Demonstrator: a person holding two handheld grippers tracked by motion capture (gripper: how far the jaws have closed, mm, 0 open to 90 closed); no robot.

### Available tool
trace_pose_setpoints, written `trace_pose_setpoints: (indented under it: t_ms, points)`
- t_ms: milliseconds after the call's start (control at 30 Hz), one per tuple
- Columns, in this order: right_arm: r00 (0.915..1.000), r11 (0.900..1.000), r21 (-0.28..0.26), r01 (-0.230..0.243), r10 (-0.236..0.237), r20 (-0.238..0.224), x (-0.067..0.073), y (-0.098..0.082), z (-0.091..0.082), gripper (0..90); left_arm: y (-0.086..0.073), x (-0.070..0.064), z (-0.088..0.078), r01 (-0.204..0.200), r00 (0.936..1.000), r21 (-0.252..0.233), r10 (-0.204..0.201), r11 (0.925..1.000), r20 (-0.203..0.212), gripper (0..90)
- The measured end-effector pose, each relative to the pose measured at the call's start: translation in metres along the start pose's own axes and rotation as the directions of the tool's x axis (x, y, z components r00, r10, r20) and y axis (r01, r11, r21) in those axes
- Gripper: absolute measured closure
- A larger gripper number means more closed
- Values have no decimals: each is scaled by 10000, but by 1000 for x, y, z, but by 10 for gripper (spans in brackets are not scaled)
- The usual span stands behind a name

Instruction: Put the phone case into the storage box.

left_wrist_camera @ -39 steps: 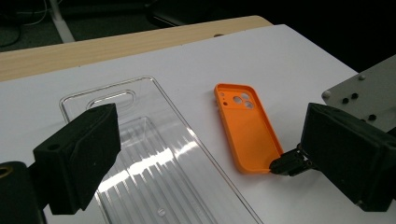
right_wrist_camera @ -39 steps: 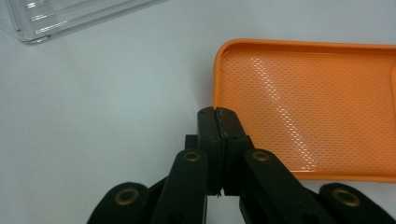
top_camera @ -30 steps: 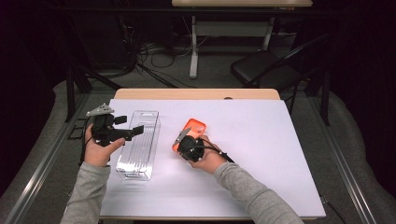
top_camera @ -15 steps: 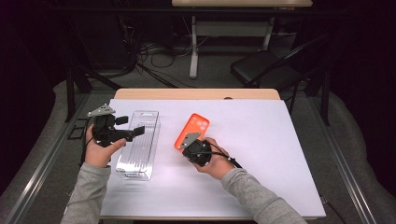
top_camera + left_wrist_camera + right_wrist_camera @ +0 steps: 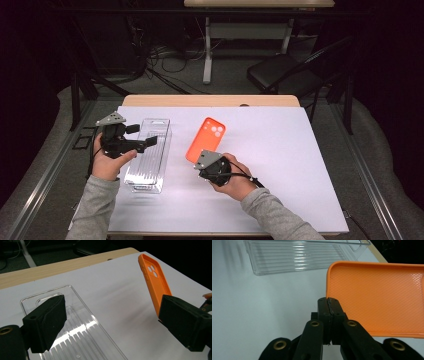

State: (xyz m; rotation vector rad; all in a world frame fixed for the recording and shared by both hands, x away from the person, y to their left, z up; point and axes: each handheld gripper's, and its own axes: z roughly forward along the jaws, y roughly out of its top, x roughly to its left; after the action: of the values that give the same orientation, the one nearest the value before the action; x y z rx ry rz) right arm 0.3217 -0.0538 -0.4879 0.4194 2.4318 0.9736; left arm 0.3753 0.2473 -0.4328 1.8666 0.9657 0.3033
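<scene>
Pinching the bottom edge of the orange phone case, the right gripper has its jaws closed and holds it tilted above the white table. The left gripper waits open over the clear tray. To place it well, the person should keep the case level and lower it slowly.

One orange phone case; one clear plastic tray; two handheld grippers, left and right; one white table; one black chair behind.

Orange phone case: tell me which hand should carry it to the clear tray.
Right. The right gripper already pinches the orange silicone phone case by its edge; the left gripper hovers open over the clear ribbed plastic tray.
</scene>
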Motion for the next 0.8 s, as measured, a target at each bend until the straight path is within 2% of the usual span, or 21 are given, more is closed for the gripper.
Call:
trace_pose_setpoints:
  t_ms: [133,400,667,800]
  points:
    - [9990,9996,-87,286,-283,336,7,-3,-5,896,0,-2,0,-35,10000,8,35,10000,20,86]
    - [9975,9985,-235,499,-487,510,12,-6,-11,896,2,-7,0,-93,9999,18,92,10000,103,90]
    - [9902,9924,-603,1071,-1010,967,26,-8,-19,896,2,-13,1,-149,9993,4,149,9999,350,128]
    - [9884,9904,-709,1189,-1112,1037,30,-9,-22,896,2,-16,2,-99,9987,-10,99,10000,503,156]
